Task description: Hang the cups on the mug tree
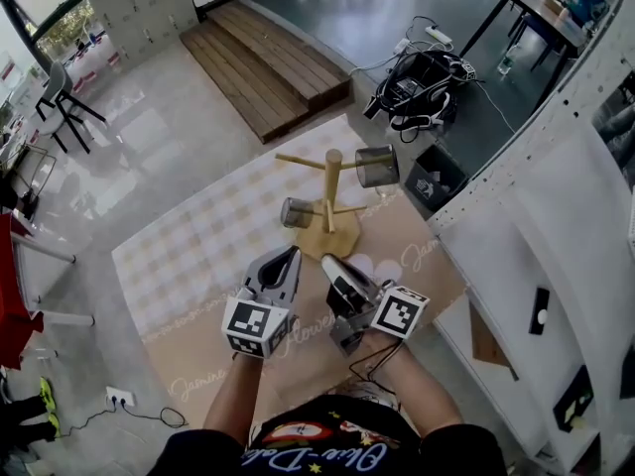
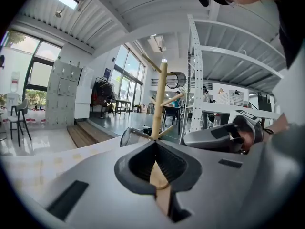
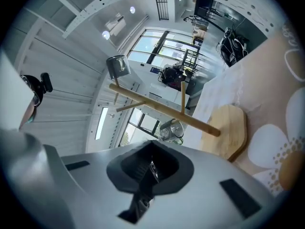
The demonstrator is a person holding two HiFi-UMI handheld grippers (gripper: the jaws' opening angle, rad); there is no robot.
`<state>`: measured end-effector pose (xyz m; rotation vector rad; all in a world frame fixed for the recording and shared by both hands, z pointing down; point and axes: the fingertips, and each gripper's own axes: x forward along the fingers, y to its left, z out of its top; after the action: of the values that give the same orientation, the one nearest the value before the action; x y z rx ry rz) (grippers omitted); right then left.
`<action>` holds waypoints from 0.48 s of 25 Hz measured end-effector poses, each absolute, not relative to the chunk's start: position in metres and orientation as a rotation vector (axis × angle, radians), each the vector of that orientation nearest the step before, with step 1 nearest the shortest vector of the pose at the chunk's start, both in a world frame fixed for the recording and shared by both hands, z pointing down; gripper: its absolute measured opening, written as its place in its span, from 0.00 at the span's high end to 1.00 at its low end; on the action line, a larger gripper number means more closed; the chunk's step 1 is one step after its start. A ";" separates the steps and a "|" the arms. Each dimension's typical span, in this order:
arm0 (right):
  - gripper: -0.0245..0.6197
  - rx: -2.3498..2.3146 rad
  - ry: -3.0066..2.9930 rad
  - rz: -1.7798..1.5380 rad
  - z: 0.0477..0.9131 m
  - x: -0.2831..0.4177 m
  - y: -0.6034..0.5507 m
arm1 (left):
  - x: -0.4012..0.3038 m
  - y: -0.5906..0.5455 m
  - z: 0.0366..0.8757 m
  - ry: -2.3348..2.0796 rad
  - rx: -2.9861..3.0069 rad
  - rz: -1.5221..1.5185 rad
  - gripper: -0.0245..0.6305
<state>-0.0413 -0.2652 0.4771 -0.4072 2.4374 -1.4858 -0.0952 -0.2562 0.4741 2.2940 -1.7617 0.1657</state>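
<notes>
Both cups look hung already, so the danger from here is undoing that. My left tongs (image 1: 289, 256) and right tongs (image 1: 328, 264) are clenched on nothing and sit side by side just near of the mug tree (image 1: 332, 198), which stands in the middle of the counter (image 1: 189, 256).

The low cup (image 1: 297, 212) hangs on the tree's left side, close above the base and not far from my left tongs. A careless sweep there could knock it off its peg or shove the whole tree over.

The high cup (image 1: 377, 167) hangs out on the far-right peg. I judge that a jolt to the post could slide it off the end, and it looks like glass, so a fall might break it.

Count: two cups, both on the tree; one mug tree; two bare pegs that I can make out; two tongs. I see no cup left on the counter.
</notes>
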 end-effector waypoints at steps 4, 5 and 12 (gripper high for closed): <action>0.95 -0.417 2.543 -1.418 0.469 -0.030 -0.258 | -0.086 -0.246 0.470 -1.729 2.315 0.152 0.95; 0.95 -0.415 2.574 -1.397 0.467 -0.027 -0.257 | -0.084 -0.244 0.468 -1.723 2.322 0.148 0.95; 0.95 -0.402 2.755 -1.253 0.447 -0.011 -0.244 | -0.068 -0.229 0.457 -1.662 2.362 0.121 0.95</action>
<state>-0.0106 -0.2441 0.4466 -0.4016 2.7550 -1.2529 -0.0679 -0.2287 0.4566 2.3622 -1.6622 0.1206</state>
